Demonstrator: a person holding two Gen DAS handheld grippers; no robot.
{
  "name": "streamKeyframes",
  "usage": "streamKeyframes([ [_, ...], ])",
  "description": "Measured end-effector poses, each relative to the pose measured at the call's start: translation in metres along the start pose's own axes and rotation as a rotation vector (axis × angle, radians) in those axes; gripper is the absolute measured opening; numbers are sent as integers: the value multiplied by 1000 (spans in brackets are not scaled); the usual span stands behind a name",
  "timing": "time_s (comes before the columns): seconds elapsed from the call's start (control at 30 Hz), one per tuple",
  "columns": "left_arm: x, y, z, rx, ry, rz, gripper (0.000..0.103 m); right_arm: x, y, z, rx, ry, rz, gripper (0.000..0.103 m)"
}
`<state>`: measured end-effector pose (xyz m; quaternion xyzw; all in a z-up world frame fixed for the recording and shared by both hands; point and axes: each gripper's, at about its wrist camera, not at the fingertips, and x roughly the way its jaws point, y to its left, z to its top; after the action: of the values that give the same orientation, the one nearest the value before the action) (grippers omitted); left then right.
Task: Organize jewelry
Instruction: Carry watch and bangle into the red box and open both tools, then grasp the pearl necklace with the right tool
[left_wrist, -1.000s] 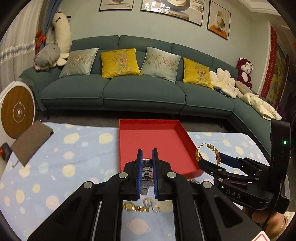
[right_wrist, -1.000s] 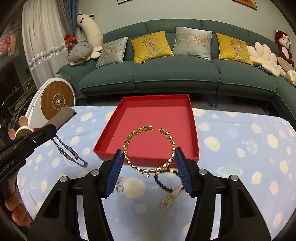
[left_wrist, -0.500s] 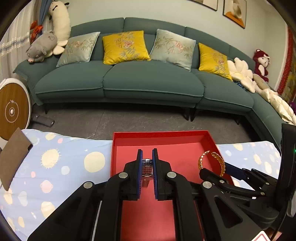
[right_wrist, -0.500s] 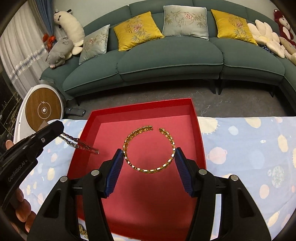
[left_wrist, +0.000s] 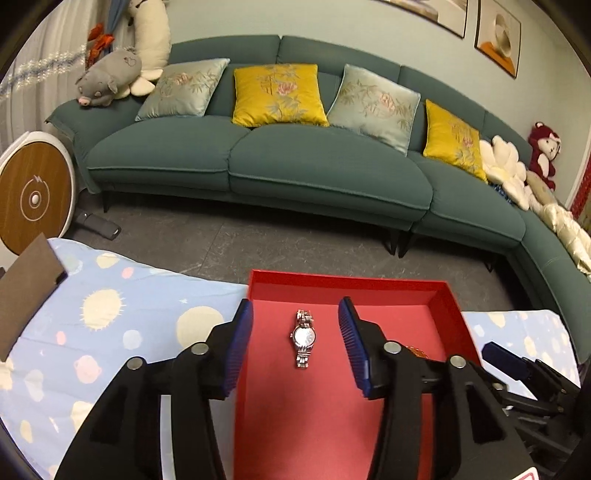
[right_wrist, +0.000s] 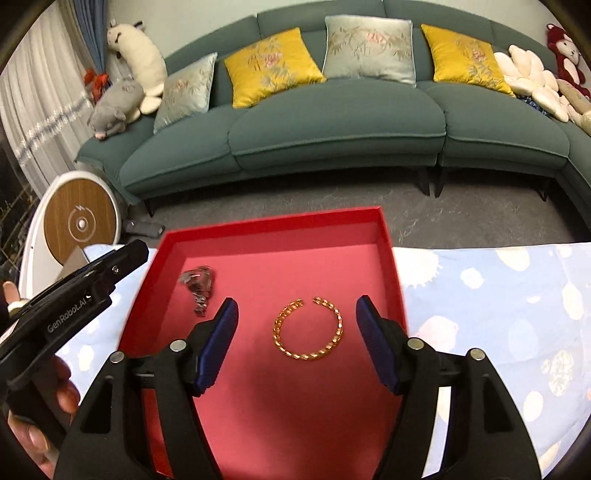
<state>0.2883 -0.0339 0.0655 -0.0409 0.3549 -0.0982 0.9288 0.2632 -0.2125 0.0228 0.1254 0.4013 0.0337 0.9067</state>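
Observation:
A red tray (left_wrist: 343, 282) lies on the table with a blue spotted cloth. A silver watch (left_wrist: 304, 338) lies flat in the tray, between the open fingers of my left gripper (left_wrist: 295, 332), which is empty. In the right wrist view the tray (right_wrist: 391, 251) holds a gold open bangle (right_wrist: 308, 334) lying flat between the open fingers of my right gripper (right_wrist: 297, 328), also empty. The watch (right_wrist: 197, 284) appears blurred at the tray's left, beside the left gripper's body (right_wrist: 74, 291).
The blue spotted cloth (left_wrist: 129, 317) covers the table on both sides of the tray. A brown pouch (left_wrist: 26, 291) lies at the far left edge. A green sofa (left_wrist: 295, 155) with cushions stands beyond the table. The right gripper's body (left_wrist: 517, 380) sits at the tray's right.
Both grippers opened over the tray. The left let go of the silver watch and the right let go of the gold bangle; both pieces now lie on the tray floor.

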Motion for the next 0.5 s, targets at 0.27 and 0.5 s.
streamKeyframes([
  [0.27,-99,28,-36,11,17,-13,64,-110,-19,-45,11,-27,26,66],
  [0.5,-143,50,-115,-23,113,44,64,-172,-13,-123,-31,21,-34,66],
])
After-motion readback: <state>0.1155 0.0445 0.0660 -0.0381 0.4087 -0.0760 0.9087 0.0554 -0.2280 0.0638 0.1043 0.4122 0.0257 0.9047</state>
